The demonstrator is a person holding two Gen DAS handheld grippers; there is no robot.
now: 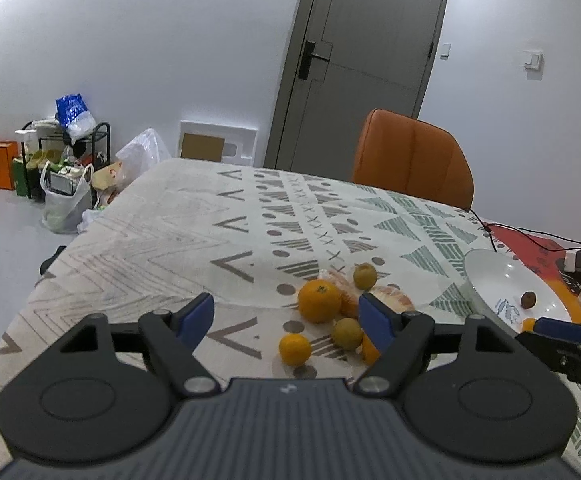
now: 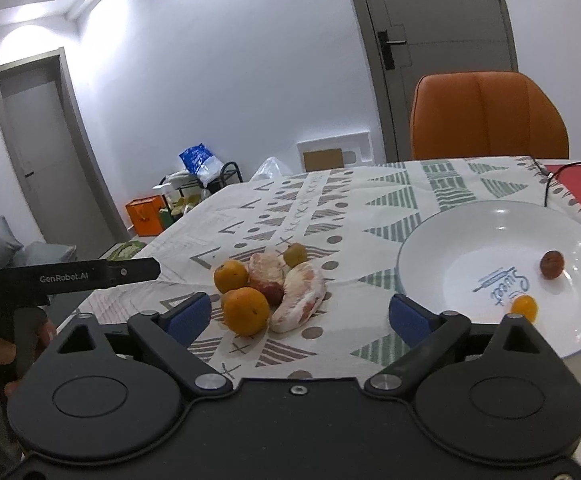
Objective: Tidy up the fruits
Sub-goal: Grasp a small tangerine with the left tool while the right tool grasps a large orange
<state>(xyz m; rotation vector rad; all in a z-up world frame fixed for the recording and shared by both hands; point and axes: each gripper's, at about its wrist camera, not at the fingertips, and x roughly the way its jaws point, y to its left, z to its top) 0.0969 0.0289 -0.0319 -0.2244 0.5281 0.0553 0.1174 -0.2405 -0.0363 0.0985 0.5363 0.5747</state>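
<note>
Fruit lies in a small heap on the patterned cloth-covered table (image 2: 330, 200). The long pink peeled pomelo piece (image 2: 300, 298) points from the near left up to the far right. Beside it sit a big round orange (image 2: 247, 311), a smaller orange (image 2: 230, 276) and a small green fruit (image 2: 295, 254). The white round plate (image 2: 442, 248) stands to the right, holding a small brown fruit (image 2: 551, 264) and a tiny orange fruit (image 2: 524, 307). The left gripper (image 1: 286, 318) is wide open and holds nothing. The right gripper (image 2: 300, 314) is wide open and empty too.
</note>
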